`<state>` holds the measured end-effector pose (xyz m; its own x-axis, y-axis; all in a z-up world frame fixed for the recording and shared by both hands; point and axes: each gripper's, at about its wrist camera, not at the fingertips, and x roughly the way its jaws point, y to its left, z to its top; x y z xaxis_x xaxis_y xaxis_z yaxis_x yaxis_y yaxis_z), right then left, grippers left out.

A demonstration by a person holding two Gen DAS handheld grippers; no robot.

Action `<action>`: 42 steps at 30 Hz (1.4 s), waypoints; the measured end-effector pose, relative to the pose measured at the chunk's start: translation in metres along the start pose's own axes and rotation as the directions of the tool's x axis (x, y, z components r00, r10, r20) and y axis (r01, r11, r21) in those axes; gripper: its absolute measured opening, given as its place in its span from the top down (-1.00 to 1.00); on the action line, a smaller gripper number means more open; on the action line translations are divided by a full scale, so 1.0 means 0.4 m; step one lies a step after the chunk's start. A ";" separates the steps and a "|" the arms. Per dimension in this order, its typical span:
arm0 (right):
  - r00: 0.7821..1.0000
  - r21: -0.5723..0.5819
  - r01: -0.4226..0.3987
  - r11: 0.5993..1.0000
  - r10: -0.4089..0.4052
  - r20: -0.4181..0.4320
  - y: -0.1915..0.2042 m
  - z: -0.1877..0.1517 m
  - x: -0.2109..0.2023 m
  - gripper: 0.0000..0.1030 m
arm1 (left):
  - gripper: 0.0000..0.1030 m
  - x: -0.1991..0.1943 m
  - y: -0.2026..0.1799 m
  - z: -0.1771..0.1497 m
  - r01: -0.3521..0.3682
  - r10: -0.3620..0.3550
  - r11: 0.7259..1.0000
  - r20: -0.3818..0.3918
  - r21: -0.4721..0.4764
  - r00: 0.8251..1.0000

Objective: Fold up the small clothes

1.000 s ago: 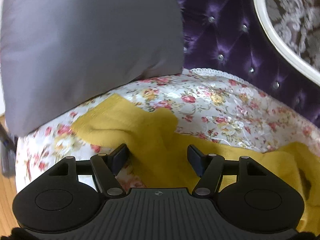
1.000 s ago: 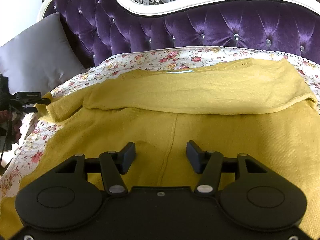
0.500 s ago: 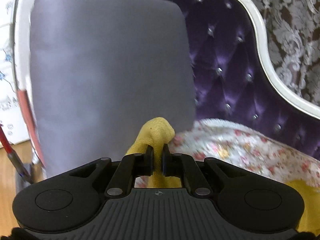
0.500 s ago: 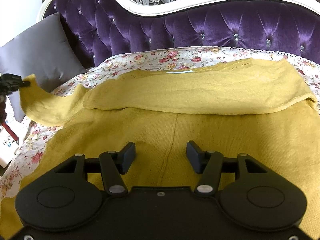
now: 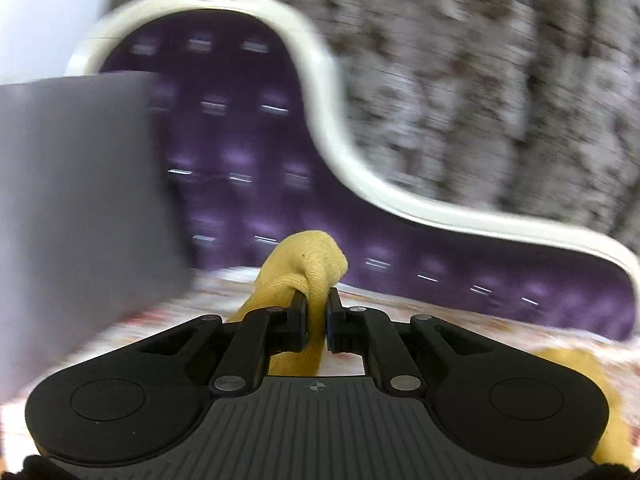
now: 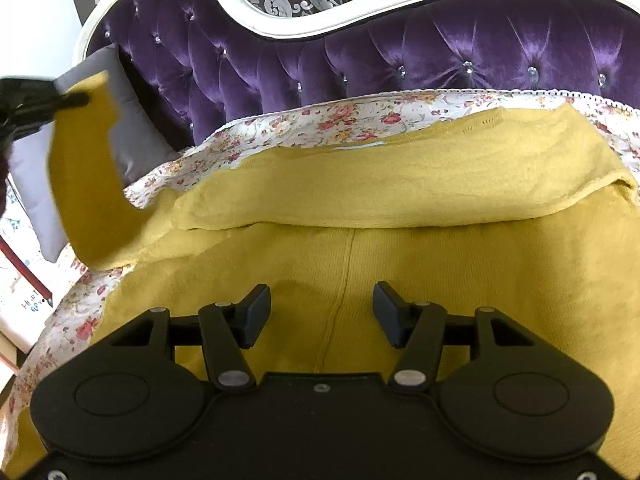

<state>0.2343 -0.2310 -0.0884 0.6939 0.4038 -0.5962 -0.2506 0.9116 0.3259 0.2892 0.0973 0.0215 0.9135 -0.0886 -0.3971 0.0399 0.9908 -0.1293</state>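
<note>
**On the floral bedspread: mustard sweater, one sleeve in the air**

On the floral bedspread [image 6: 360, 116] in front of the tufted purple headboard [image 6: 400, 48], a mustard-yellow knit sweater [image 6: 400, 248] lies spread wide, filling most of the right wrist view. Its far part is doubled over into a thick band across the width, and a seam line runs down the middle of the flat part towards the camera.

Over at the left edge of that view, the left gripper [image 6: 76, 100] is up off the bed with the sleeve [image 6: 84, 184] in its grip, and the sleeve hangs down from it in a broad yellow strip to the sweater's body on the bedspread. A grey pillow [image 6: 132, 128] leans on the headboard right behind it.

The left wrist camera shows it up close: the left gripper [image 5: 317, 316] has its fingers pressed together on a bunched fold of the yellow knit [image 5: 316, 264], which bulges out above the pads. Everything behind is smeared with blur: pillow on the left, purple tufting, white curved frame [image 5: 340, 152], patterned wallpaper [image 5: 480, 80].

The right gripper [image 6: 322, 312] hovers low over the middle of the sweater, fingers spread apart with nothing between them, the seam passing under the gap. Whether it touches the knit, I can't tell.
</note>
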 end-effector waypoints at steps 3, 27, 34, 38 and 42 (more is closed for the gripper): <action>1.000 0.011 -0.009 1.000 0.009 0.002 -0.005 0.000 -0.001 -0.19 | 0.29 0.050 -0.110 -0.051 0.137 -0.135 0.990 -0.071 0.019 0.988; 0.999 -0.107 -0.027 0.994 0.030 0.031 0.093 0.158 0.013 -0.21 | -0.45 -0.054 -0.150 -0.374 0.111 -0.103 0.994 -0.325 0.005 0.940; 0.998 -0.299 -0.056 0.953 0.044 -0.046 0.251 0.257 0.187 -0.13 | -0.46 -0.044 -0.131 -0.374 0.104 -0.111 0.994 -0.330 -0.040 0.937; 0.995 -0.329 -0.041 0.943 0.009 -0.098 0.298 0.258 0.286 -0.03 | -0.46 -0.048 -0.116 -0.377 0.114 -0.134 0.990 -0.318 -0.081 0.939; 0.989 -0.344 -0.011 0.939 -0.040 -0.139 0.303 0.253 0.340 0.79 | -0.45 -0.051 -0.116 -0.378 0.113 -0.134 0.990 -0.315 -0.085 0.939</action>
<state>0.3665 -0.0735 -0.0557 0.6024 0.3741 -0.7051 -0.4749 0.8780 0.0602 0.2074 0.0377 -0.1016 0.7252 -0.2487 -0.6421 0.1086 0.9621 -0.2500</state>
